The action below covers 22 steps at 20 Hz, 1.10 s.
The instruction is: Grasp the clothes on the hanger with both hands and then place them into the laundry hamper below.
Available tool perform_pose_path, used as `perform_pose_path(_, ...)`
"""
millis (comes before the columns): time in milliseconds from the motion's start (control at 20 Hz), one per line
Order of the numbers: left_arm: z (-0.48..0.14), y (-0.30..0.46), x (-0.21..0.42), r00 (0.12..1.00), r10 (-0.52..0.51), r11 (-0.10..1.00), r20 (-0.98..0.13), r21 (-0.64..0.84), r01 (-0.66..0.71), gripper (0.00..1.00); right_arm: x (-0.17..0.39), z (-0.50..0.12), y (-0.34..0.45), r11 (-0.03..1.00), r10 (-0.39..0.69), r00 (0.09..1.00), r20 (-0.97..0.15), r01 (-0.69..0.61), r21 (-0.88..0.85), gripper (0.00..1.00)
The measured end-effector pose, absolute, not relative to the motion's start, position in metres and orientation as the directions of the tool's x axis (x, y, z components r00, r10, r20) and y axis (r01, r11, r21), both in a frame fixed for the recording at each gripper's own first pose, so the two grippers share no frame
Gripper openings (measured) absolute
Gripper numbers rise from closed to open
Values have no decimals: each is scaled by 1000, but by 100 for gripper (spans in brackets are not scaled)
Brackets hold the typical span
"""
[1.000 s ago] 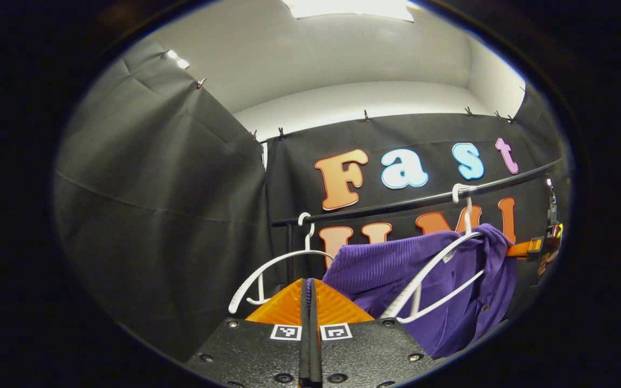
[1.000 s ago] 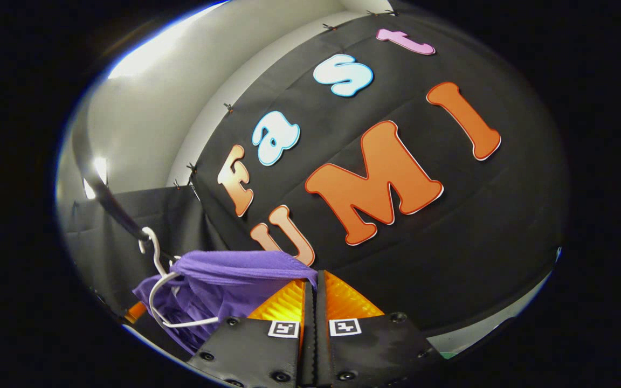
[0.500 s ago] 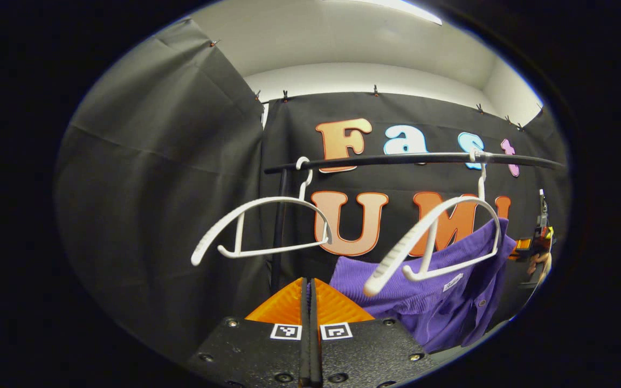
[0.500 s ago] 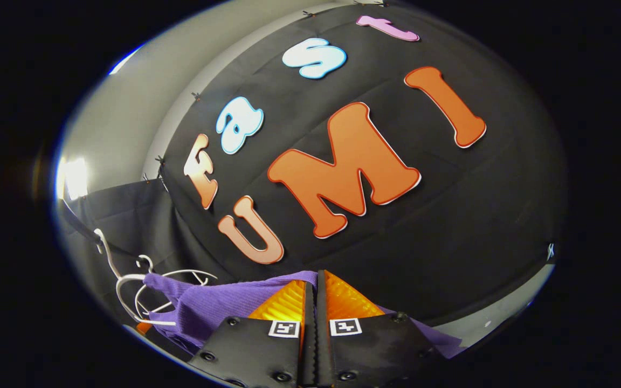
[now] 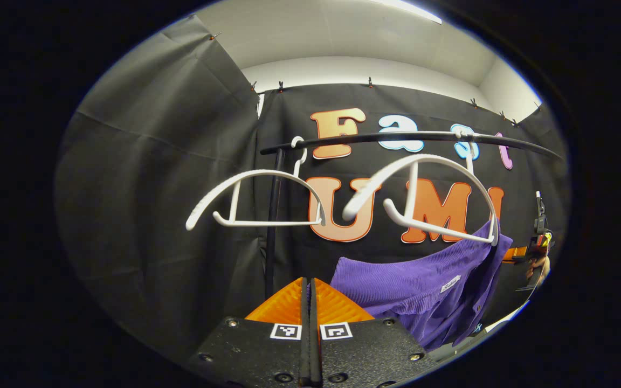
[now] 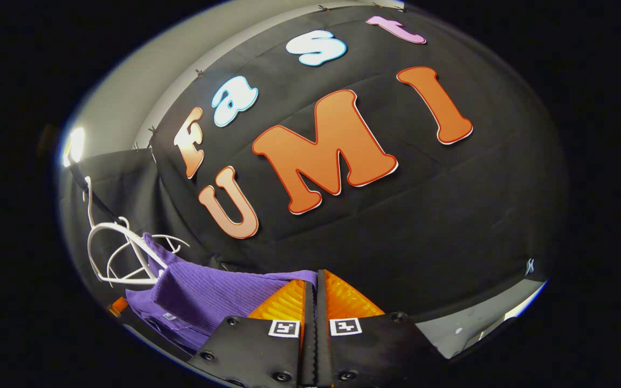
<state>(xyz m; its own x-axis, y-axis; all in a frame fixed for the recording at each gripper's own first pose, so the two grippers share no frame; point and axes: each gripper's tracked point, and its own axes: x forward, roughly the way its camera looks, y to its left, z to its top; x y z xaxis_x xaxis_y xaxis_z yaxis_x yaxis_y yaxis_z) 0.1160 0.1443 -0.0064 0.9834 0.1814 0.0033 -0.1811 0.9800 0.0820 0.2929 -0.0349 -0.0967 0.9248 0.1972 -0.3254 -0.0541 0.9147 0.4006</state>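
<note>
shirt (image 5: 423,291) below hangers (image 5: 256,196) on rail (image 5: 397,139)

Hangers (image 5: 256,199) (two) under rail (image 5: 413,139), overhead.

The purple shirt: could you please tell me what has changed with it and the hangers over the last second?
The purple shirt has been pulled down off the near white hanger, which was inside it a second ago and now hangs almost bare, with only the far end still touching cloth. Both tongs, left and right, have stayed closed on the shirt. The other hanger and the rail have stayed put.
</note>
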Motion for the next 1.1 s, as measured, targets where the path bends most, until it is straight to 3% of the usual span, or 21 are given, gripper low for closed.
perform_pose_path(250,-27,130,106,989,146,988,-22,62,-144,0,262,-141,-47,927,167,900,-402,-4,376,7)
perform_pose_path(500,22,118,79,978,166,973,130,137,-184,0,221,-146,-47,940,158,899,-408,-10,342,7)
perform_pose_path(600,1,99,80,990,117,987,81,98,-125,0,206,-164,-32,952,174,880,-442,-35,305,7)
perform_pose_path(850,-89,64,92,996,21,1000,-90,23,-19,0,189,-126,10,965,222,903,-368,-148,217,7)
perform_pose_path(1100,-156,37,90,981,-36,999,-192,-15,33,0,163,-119,35,961,259,907,-332,-208,181,7)
